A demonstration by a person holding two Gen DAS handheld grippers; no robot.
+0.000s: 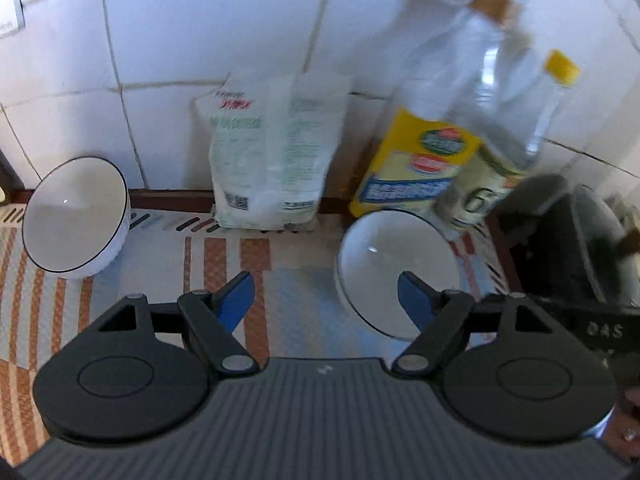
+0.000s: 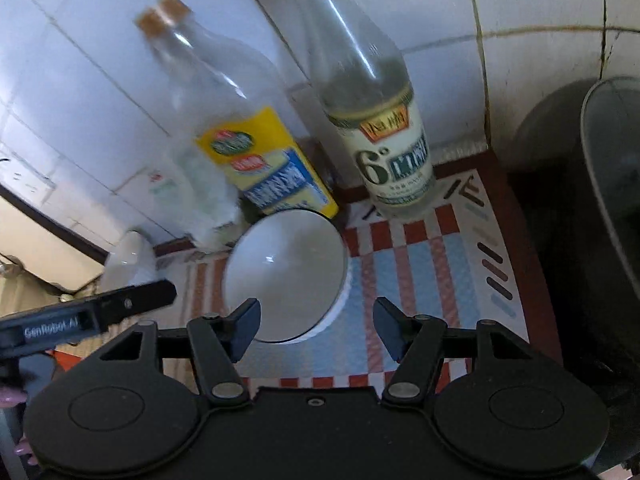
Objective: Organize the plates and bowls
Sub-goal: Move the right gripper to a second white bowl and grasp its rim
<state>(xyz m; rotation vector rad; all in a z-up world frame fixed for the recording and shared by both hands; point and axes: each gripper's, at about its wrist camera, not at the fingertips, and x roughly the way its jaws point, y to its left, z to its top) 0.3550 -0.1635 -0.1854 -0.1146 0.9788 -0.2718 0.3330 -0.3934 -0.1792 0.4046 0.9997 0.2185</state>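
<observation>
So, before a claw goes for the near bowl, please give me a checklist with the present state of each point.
1. Left claw empty, jaws apart: ok.
2. Right claw empty, jaws apart: ok.
3. Near bowl free, neither claw touches it: ok.
4. Bowl empty inside: ok.
5. Room behind the bowl: not ok, the yellow-label bottle and the vinegar bottle stand close behind it.
6. Second bowl sits flat: not ok, it is tilted.
</observation>
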